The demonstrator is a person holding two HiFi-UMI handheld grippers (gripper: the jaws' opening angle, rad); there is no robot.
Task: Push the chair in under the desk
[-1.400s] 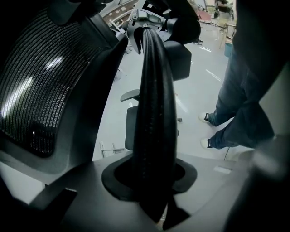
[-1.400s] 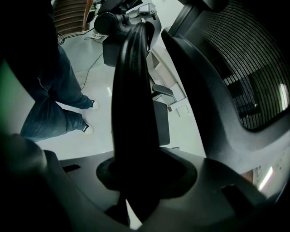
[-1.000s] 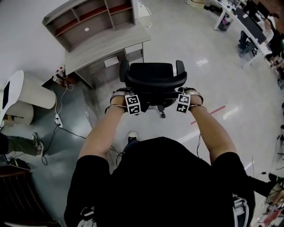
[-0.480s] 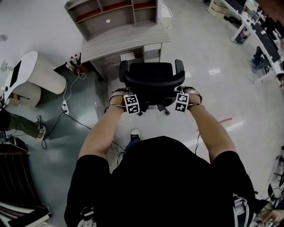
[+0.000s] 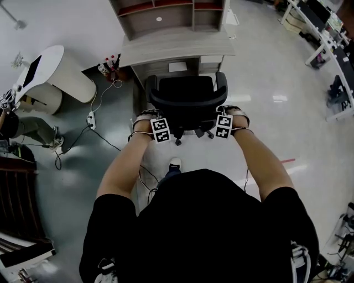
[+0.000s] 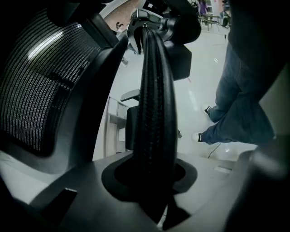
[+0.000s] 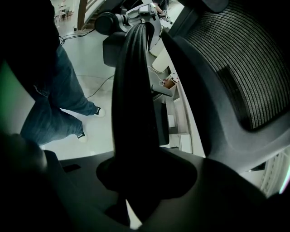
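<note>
A black office chair (image 5: 185,94) faces the grey desk (image 5: 177,48), its seat front at the desk's opening. My left gripper (image 5: 157,124) is shut on the left edge of the chair's backrest, and my right gripper (image 5: 224,122) is shut on the right edge. In the left gripper view the black backrest rim (image 6: 154,113) runs straight up between the jaws, with mesh (image 6: 41,86) to its left. The right gripper view mirrors this: the rim (image 7: 136,99) is clamped between the jaws and the mesh (image 7: 240,59) lies to the right. The pads themselves are hidden by the rim.
A hutch with shelves (image 5: 166,14) stands on the desk. A white rounded unit (image 5: 61,72), bottles (image 5: 109,63) and a power strip (image 5: 90,119) with cables lie left of the desk. Other desks (image 5: 326,33) stand far right. My shoe (image 5: 175,164) is behind the chair's base.
The chair has rolled forward with me behind it. The desk, off to the upper left before, now sits squarely ahead and close to the seat. Both grips are unchanged.
</note>
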